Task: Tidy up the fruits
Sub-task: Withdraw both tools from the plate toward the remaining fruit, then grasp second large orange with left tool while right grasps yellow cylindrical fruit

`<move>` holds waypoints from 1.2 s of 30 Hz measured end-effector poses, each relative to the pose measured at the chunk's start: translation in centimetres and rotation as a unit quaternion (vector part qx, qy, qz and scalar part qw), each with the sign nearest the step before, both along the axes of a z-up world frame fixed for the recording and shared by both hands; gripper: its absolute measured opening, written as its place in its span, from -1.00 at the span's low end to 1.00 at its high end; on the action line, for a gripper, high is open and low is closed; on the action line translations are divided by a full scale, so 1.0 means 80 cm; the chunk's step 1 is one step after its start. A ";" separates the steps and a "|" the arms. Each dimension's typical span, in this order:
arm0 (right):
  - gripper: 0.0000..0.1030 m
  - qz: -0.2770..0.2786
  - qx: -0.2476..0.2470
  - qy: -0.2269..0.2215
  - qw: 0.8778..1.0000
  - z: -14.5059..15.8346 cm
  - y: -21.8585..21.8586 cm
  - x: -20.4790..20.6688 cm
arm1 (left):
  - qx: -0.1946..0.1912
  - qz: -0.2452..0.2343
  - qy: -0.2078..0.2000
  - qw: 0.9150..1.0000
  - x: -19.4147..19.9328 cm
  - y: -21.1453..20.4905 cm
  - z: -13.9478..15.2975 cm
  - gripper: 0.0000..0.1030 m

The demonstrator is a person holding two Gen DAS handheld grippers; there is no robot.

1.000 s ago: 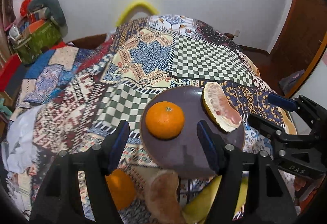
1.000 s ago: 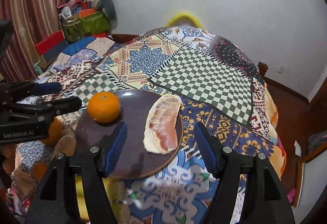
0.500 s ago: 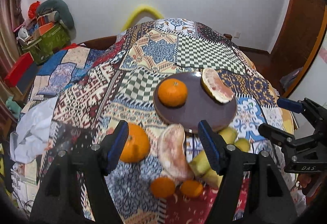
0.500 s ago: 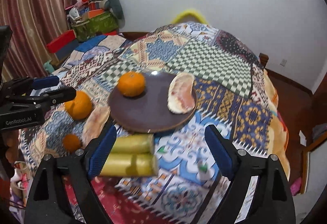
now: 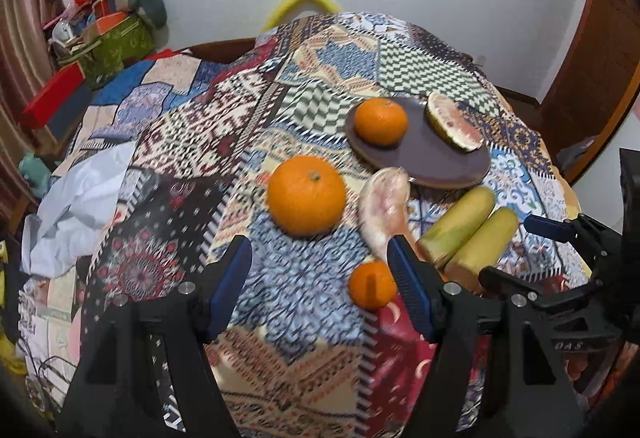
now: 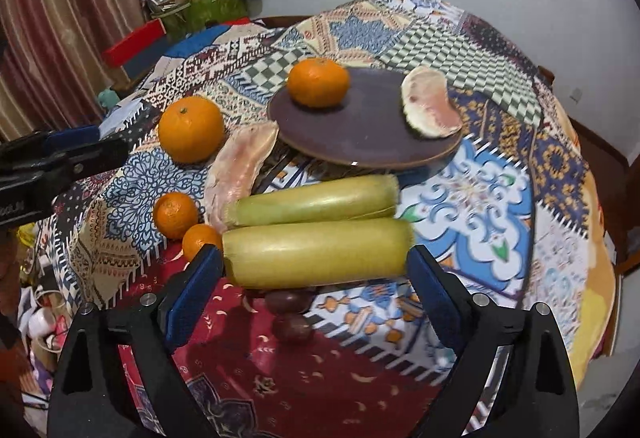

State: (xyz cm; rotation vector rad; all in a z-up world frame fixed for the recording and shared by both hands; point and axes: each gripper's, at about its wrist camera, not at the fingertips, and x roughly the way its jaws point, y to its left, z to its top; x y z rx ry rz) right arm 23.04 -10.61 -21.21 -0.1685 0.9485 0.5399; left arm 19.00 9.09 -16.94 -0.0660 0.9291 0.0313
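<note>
Both grippers empty, jaws apart, above the patchwork cloth (image 5: 320, 302).

Right gripper (image 6: 316, 278): jaws just widened, the near corn cob (image 6: 316, 252) framed between the pads, contact unclear. Second cob (image 6: 312, 200) just behind. Left gripper (image 5: 320, 278): half spread, nothing between; small mandarin (image 5: 372, 284) near its right pad. Beyond: large orange (image 5: 306, 194), peeled pomelo segment (image 5: 382, 210) touching the dark plate (image 5: 432, 158). On the plate, a mandarin-size orange (image 6: 318, 82) and a pomelo wedge (image 6: 430, 106), well apart.

Right tool (image 6: 314, 280) just opened wide, nearer corn cob (image 6: 316, 252) between jaws, untouched
</note>
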 end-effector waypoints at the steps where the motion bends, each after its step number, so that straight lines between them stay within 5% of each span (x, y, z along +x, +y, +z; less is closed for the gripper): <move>1: 0.80 -0.001 -0.005 0.004 1.000 -0.004 0.004 0.001 | 0.001 0.002 0.001 1.000 -0.004 0.003 -0.003 0.36; 11: 0.82 -0.009 -0.018 -0.001 1.000 -0.011 -0.002 0.003 | -0.012 0.013 0.017 1.000 0.010 0.018 -0.027 0.36; 23: 0.22 -0.026 -0.002 0.003 1.000 -0.005 -0.047 0.012 | -0.016 0.022 0.035 0.999 0.071 0.021 -0.054 0.36; 36: 0.11 -0.065 0.004 0.026 0.998 -0.015 -0.100 0.021 | -0.005 0.025 0.035 0.999 0.102 0.012 -0.075 0.34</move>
